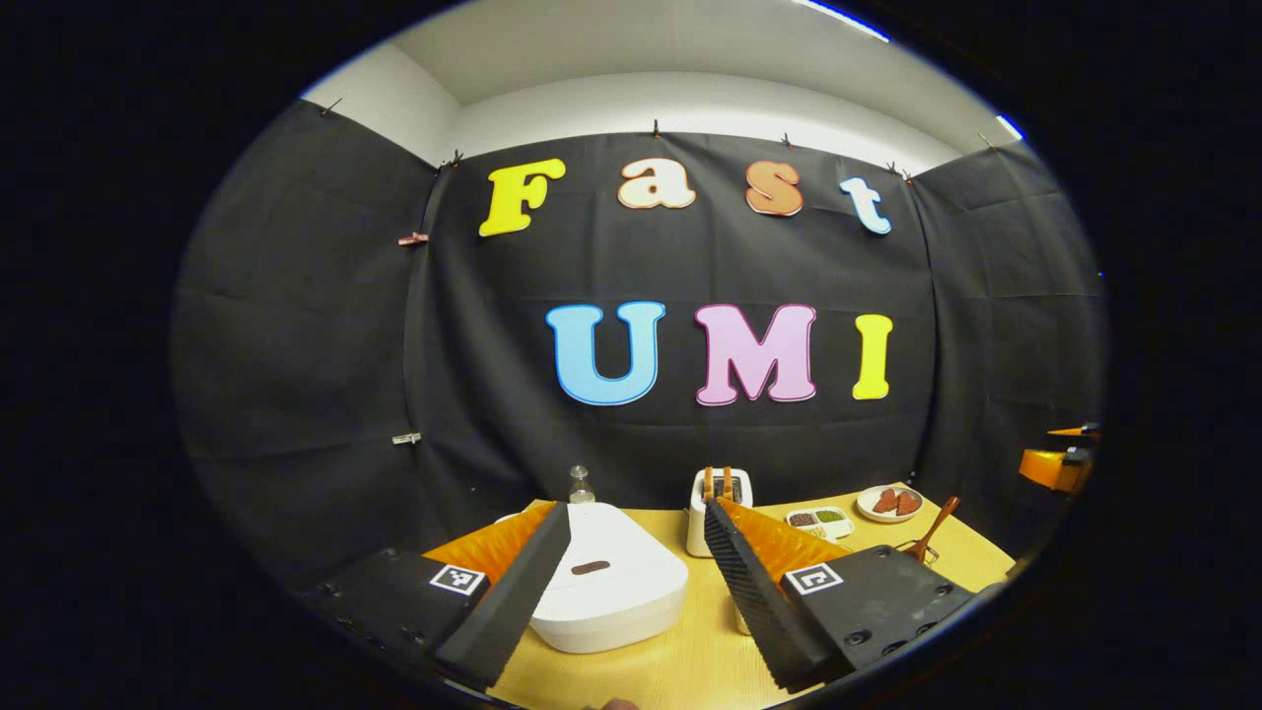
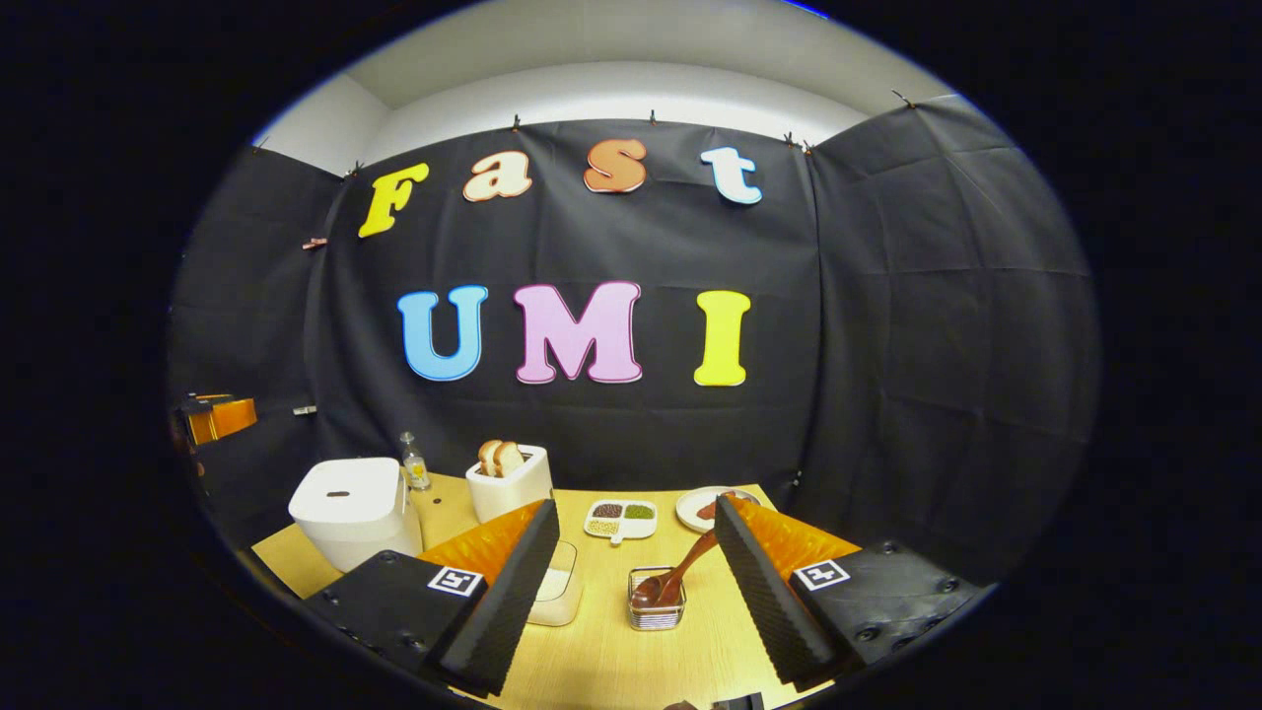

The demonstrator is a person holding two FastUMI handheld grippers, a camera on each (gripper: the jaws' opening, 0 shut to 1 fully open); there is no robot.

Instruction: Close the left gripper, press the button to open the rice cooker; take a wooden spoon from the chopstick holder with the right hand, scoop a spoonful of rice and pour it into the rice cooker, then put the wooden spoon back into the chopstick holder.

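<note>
The white rice cooker (image 1: 611,582) sits lid down on the wooden table, just beyond my left gripper (image 1: 639,513), whose fingers stand wide open either side of it. A dark oval button (image 1: 590,567) shows on the lid. In the right gripper view the rice cooker (image 2: 350,508) stands at the far left. My right gripper (image 2: 636,508) is open above the table, with nothing between its fingers. Ahead of it a wooden spoon (image 2: 680,577) leans in a small wire chopstick holder (image 2: 658,597). A pale rice container (image 2: 557,592) is partly hidden behind its left finger.
A toaster (image 2: 508,478) with bread slices, a small bottle (image 2: 414,461), a divided dish of grains (image 2: 621,518) and a plate (image 2: 702,508) line the back of the table (image 2: 601,651). The other gripper's orange body (image 2: 217,414) shows at the far left.
</note>
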